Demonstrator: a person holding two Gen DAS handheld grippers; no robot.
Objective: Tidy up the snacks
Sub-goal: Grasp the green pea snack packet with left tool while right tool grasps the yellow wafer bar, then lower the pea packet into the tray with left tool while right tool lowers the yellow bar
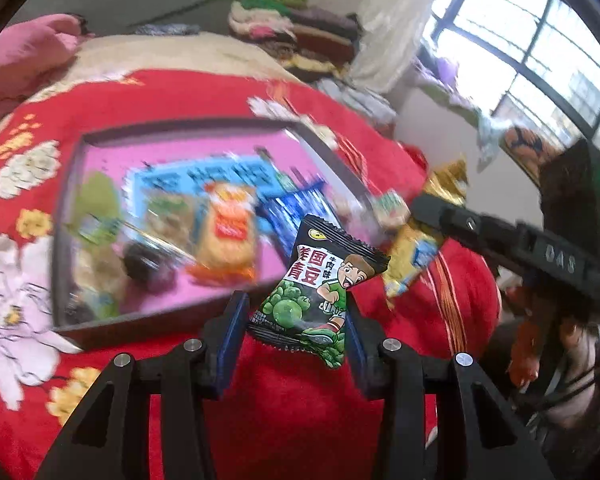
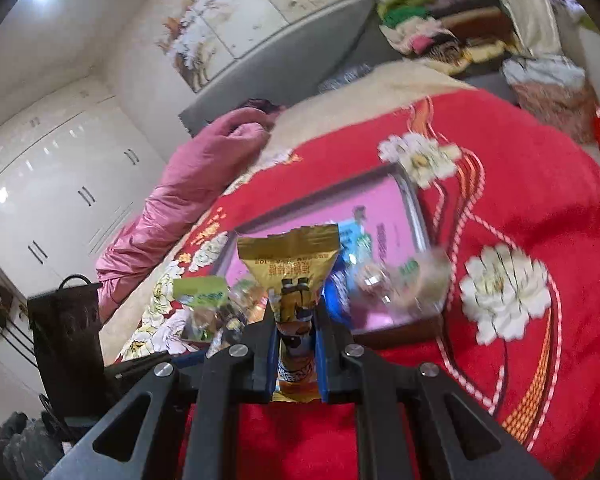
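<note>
A red floral blanket (image 1: 188, 96) carries the pink-lined tray (image 1: 172, 130) of blurred snacks. Above the tray's near edge, the left gripper (image 1: 296, 320) pinches a black green-pea packet (image 1: 320, 284); beside it, the right gripper (image 2: 298, 340) clamps 1 gold packet (image 2: 292, 264).

Bed (image 1: 320, 420) spread with red flowered blanket (image 2: 520, 208). Directly on blanket: dark-rimmed tray (image 1: 66, 184) with pink floor, holding blurred snack packets. Pink quilt (image 2: 188, 184) bunched at far side, beside beige sheet (image 2: 380, 84).
</note>
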